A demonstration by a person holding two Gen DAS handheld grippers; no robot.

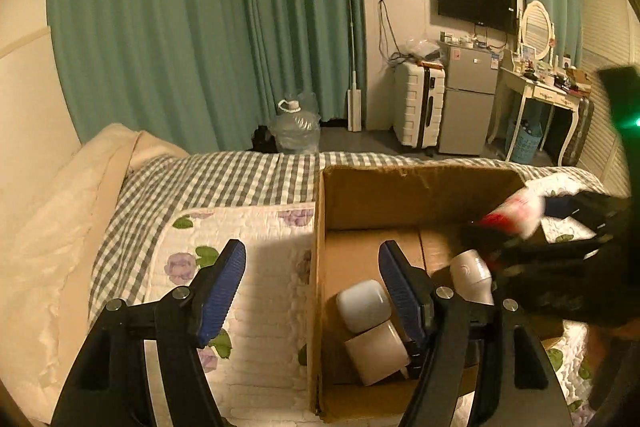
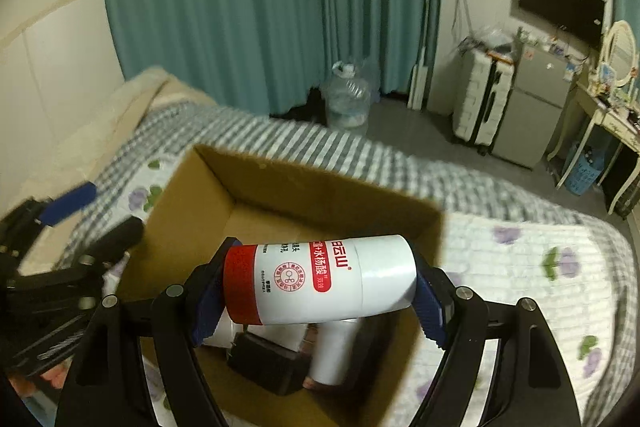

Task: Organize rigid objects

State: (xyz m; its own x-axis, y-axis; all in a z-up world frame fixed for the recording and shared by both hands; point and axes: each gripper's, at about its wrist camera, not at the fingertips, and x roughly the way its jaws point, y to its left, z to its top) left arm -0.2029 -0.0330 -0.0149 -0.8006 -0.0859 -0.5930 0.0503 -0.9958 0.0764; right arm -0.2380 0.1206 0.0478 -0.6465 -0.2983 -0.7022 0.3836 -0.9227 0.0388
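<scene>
An open cardboard box stands on the bed. My right gripper is shut end to end on a white bottle with a red cap and red label, held sideways above the box; that bottle also shows blurred in the left wrist view. My left gripper is open and empty, straddling the box's left wall. In the box lie a white case, a white cup, a white hair dryer and a black block.
The bed has a floral quilt over a grey checked sheet and a cream blanket at the left. Beyond the bed are a water jug, a white suitcase, a small fridge and a dressing table.
</scene>
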